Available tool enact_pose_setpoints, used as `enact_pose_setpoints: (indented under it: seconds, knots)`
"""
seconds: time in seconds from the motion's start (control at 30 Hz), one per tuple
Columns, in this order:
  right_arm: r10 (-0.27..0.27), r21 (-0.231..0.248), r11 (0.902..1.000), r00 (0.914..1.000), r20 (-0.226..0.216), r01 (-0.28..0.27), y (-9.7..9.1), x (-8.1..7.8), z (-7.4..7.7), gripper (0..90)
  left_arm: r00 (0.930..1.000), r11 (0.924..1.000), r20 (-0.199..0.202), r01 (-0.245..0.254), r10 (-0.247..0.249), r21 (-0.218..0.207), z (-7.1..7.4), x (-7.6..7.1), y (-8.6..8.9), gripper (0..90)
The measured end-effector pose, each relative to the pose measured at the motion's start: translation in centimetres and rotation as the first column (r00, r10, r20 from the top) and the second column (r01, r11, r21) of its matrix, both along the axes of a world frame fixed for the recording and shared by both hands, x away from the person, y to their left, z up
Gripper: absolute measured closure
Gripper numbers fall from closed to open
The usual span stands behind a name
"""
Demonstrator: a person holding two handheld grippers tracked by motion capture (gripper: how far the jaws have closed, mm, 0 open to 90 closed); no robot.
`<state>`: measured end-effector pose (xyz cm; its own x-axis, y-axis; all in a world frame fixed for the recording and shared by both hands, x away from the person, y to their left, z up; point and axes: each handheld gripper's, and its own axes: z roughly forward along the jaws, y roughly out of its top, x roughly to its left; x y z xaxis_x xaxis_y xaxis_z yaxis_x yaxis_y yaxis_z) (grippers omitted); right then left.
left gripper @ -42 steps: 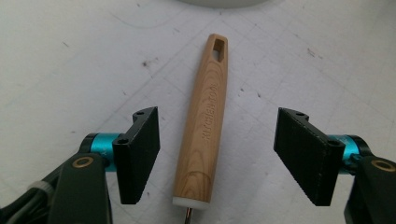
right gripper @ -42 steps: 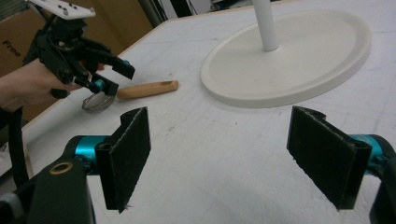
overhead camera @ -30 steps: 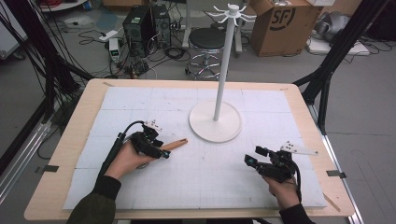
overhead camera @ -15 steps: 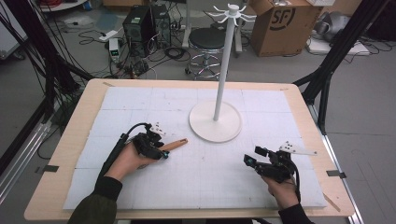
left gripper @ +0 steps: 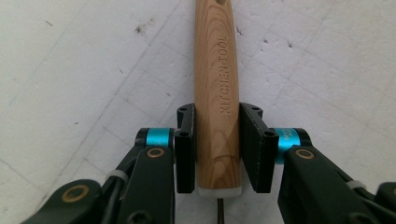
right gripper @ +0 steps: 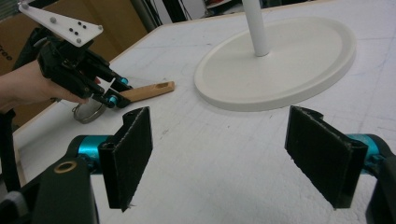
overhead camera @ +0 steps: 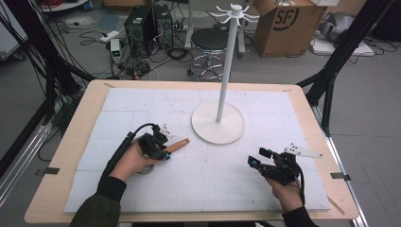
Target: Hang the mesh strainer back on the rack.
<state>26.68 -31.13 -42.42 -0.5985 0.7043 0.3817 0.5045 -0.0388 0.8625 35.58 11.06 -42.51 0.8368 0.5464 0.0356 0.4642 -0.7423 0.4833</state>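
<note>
A kitchen tool with a light wooden handle lies on the white mat, left of the stand's base. Its handle runs straight up between my left gripper's black pads, which press on both sides of it. These jaws have just been closing, with the handle between them. The tool's metal ring end lies under the left hand. My left gripper points right, toward the stand. Near the mat's front right, my right gripper hovers open, with nothing between its pads.
A white stand with a round base and a tall pole topped by hooks rises at the middle of the mat; its base lies ahead of my right gripper. A wooden rim borders the mat. Boxes, a stool and cables lie on the floor beyond the table.
My left gripper has closed its jaws on the wooden handle and shifted slightly. The right gripper has stayed where it was.
</note>
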Motion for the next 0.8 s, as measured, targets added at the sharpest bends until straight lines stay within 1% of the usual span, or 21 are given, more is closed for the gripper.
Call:
enact_pose_setpoints:
  seconds: [0.07,0.23,0.27,0.3,0.33,0.4,0.43,0.47,0.5,0.53,0.57,0.67,0.77,0.8]
  knots:
    - [-0.004,0.002,1.0,1.0,0.003,0.004,-0.1,0.0,0.1,22.8,1.0,1.0,-0.001,-0.002,0.002,-0.003,0.0,0.0,0.0,69.3]
    - [-0.016,0.001,0.9999,0.9998,0.01,0.016,-0.4,0.0,0.0,23.3,0.9999,0.9999,0.012,0.0,-0.001,0.01,0.1,-0.2,-0.1,69.5]
    - [-0.017,0.003,0.9998,0.9998,0.002,0.017,-0.4,-0.1,0.0,23.4,0.9999,1.0,0.014,0.002,-0.002,0.005,0.1,-0.2,-0.1,69.6]
    - [-0.021,0.003,0.9998,0.9997,0.009,0.021,-0.4,0.0,0.0,23.5,0.9998,1.0,0.018,0.007,-0.007,0.0,0.1,-0.2,0.0,69.6]
    - [-0.023,0.005,0.9997,0.9997,0.007,0.023,-0.4,-0.1,0.0,23.5,0.9998,0.9999,0.019,0.004,-0.003,-0.012,0.1,-0.2,0.1,69.7]
    - [-0.031,0.007,0.9995,0.9995,0.01,0.031,-0.5,-0.1,0.1,23.5,0.9997,0.9988,0.023,0.0,0.001,-0.049,0.1,-0.3,0.5,70.5]
    - [-0.037,0.008,0.9993,0.9992,0.014,0.036,-0.6,-0.1,0.1,23.6,0.9995,0.9984,0.032,-0.001,0.003,-0.056,0.3,-0.4,0.6,70.7]
    - [-0.039,0.008,0.9992,0.9992,0.011,0.039,-0.6,-0.1,0.1,23.6,0.9994,0.9974,0.032,-0.006,0.009,-0.071,0.3,-0.4,0.8,70.7]
    - [-0.042,0.008,0.9991,0.9991,0.011,0.042,-0.7,-0.1,0.1,23.7,0.9994,0.9975,0.033,-0.003,0.005,-0.071,0.4,-0.5,1.0,70.7]
    - [-0.045,0.008,0.999,0.9989,0.011,0.045,-0.7,-0.1,0.0,23.7,0.9993,0.9982,0.038,0.004,-0.001,-0.06,0.3,-0.4,1.0,70.7]
    - [-0.048,0.01,0.9988,0.9988,0.008,0.048,-0.7,-0.1,0.0,23.7,0.9994,0.9992,0.034,0.003,-0.002,-0.039,0.1,-0.5,0.9,70.7]
    - [-0.053,0.009,0.9985,0.9985,0.009,0.053,-0.6,-0.1,0.0,23.8,0.9994,0.9993,0.034,0.003,-0.001,-0.037,0.0,-0.5,0.9,70.7]
    - [-0.062,0.013,0.998,0.998,0.015,0.062,-0.7,-0.1,0.1,23.8,0.9993,0.9999,0.037,0.009,-0.008,-0.009,0.0,-0.4,0.6,70.8]
    - [-0.064,0.016,0.9978,0.9978,0.018,0.064,-0.8,-0.1,0.1,23.8,0.9993,0.9998,0.032,0.021,-0.021,0.003,0.1,-0.3,0.6,70.9]
